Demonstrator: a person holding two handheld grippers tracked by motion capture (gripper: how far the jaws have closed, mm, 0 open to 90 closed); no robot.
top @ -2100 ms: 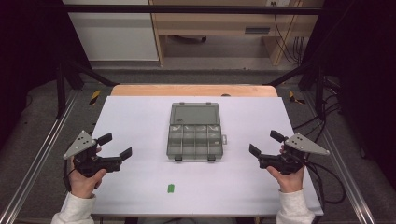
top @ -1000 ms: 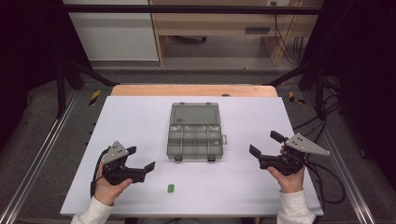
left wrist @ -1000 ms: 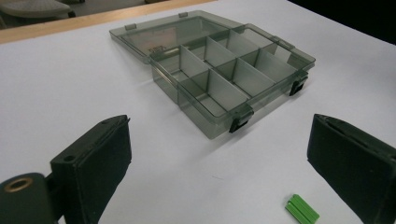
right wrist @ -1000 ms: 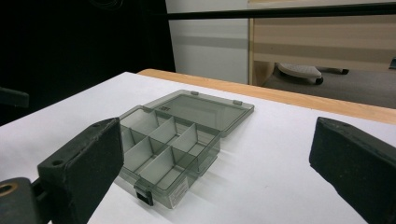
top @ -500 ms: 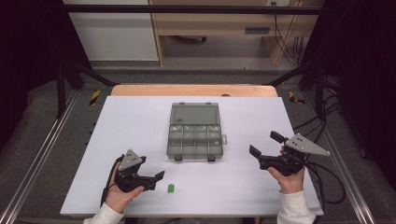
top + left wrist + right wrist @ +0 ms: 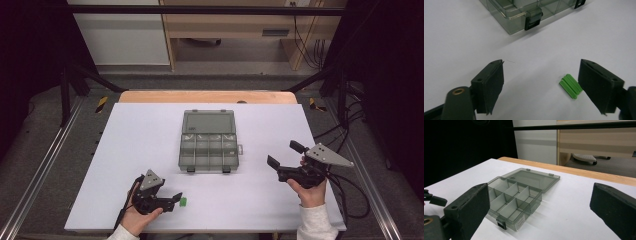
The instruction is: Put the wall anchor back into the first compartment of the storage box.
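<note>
1. Closing in on the green block (image 6: 571,86): left gripper (image 6: 541,85) jaws are narrowing around it, pads not yet touching; the block is lying beside one jaw, off centre.
2. Next, likely: centring, then pinching.
3. Right gripper (image 6: 281,161) is hovering unclenched, holding nothing.
4. Compartment box (image 6: 207,141), beyond the jaws, is lying open, its compartments apparently empty.

Lab: framed white table (image 6: 150,135), trailing cables (image 6: 305,35).
</note>
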